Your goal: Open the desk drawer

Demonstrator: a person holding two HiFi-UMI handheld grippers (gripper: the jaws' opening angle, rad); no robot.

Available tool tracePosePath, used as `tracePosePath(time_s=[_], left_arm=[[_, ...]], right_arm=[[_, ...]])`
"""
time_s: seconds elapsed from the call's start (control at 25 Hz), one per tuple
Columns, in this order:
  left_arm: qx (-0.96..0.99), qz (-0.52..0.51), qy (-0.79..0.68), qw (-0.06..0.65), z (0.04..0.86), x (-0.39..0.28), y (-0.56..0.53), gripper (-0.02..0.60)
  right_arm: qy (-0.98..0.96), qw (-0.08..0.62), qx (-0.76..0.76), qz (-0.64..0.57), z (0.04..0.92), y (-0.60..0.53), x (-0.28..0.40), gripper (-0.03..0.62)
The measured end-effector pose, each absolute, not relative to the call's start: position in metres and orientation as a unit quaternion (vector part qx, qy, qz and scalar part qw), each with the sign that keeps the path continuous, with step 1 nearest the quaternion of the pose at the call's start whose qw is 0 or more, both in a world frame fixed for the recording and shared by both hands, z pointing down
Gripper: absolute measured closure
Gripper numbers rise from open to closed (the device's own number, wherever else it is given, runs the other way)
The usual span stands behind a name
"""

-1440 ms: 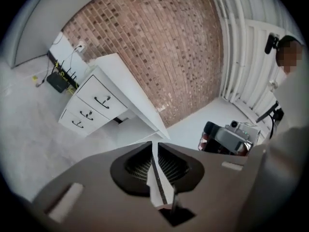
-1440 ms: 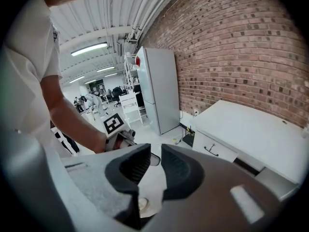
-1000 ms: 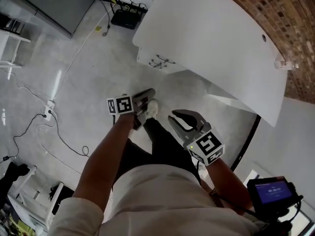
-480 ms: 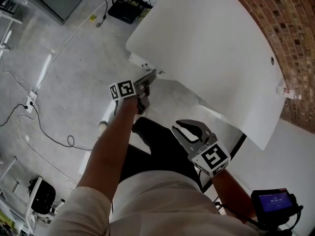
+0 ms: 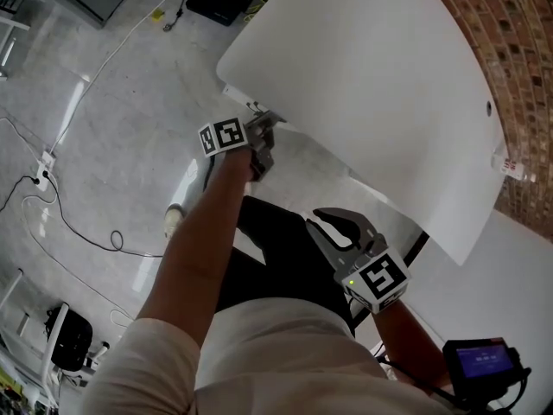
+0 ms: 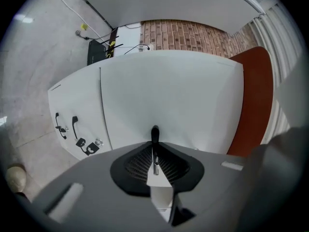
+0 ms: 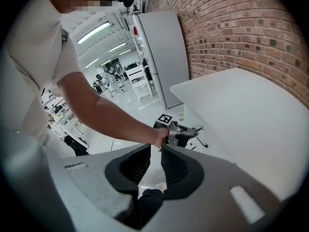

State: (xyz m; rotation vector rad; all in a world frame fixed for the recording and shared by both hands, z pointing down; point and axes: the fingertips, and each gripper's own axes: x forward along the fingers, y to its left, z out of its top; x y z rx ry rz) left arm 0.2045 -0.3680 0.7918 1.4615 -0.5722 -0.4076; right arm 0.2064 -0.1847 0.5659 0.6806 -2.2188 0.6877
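A white desk [image 5: 371, 76] stands ahead, with its drawer unit [image 5: 245, 100] under the left end. My left gripper [image 5: 263, 130] reaches level to that unit's front. In the left gripper view its jaws [image 6: 154, 144] are closing, nearly together, on a slim black drawer handle [image 6: 154, 131] that sticks out past the tips. Two more black handles [image 6: 74, 125] and a bunch of keys [image 6: 89, 146] show on the unit's front face [image 6: 77, 100]. My right gripper [image 5: 314, 220] hangs over the person's legs, tilted down, slightly open and empty; its own view [image 7: 156, 148] looks at the left gripper [image 7: 182, 130].
Cables [image 5: 82, 219] and a power strip [image 5: 47, 158] lie on the grey floor at the left. A black box [image 5: 212, 3] sits by the desk's far end. A brick wall [image 5: 510, 41] runs behind the desk. A small screen [image 5: 479, 361] sits at the lower right.
My left gripper has moved forward from above the person's shoe to the drawer unit under the desk edge. The right gripper has sunk a little toward the legs.
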Motion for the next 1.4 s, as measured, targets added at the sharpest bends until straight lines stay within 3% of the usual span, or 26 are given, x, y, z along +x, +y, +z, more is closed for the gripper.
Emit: tracePosePath(time_s=[1.4], left_arm=[[0.641, -0.115, -0.256, 0.714, 0.79, 0.139, -0.261, 0.546]], right_arm=[[-0.845, 0.322, 0.314, 0.289, 0.546, -0.099, 0.143, 0.539]])
